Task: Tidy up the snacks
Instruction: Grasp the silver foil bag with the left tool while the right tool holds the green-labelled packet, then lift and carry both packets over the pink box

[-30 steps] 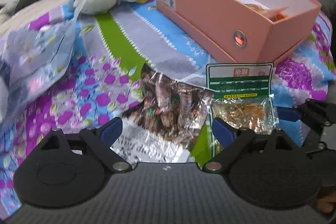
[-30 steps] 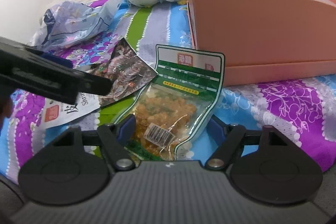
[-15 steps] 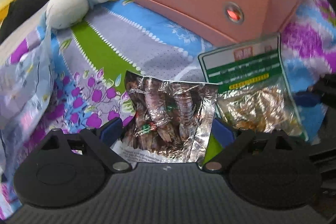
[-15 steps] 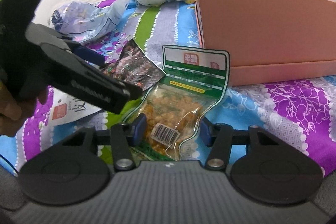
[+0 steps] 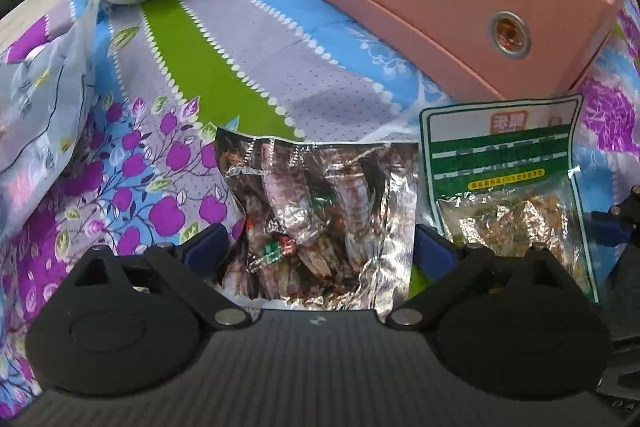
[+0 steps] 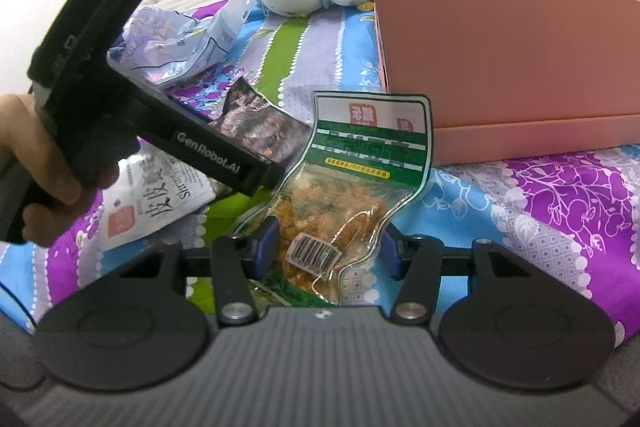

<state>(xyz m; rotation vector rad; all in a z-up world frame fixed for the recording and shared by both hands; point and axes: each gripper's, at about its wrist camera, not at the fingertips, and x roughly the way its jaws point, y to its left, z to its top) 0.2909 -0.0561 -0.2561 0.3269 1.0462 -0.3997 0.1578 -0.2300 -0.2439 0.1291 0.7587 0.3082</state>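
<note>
Bedspread (image 5: 248,75): R claw (image 6: 326,253) grips green pouch (image 6: 360,187), L claw (image 5: 320,251) open, box (image 6: 500,67) contents hidden.

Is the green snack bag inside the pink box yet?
No, out. The green-topped clear plastic snack bag lies on the bedspread in front of the pink cardboard box.

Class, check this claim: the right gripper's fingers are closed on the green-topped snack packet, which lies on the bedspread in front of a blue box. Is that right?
One detail is wrong: the box is pink, not blue, as the right wrist view shows. The rest stands: the right gripper pinches the green-topped snack packet on the bedspread.
</note>
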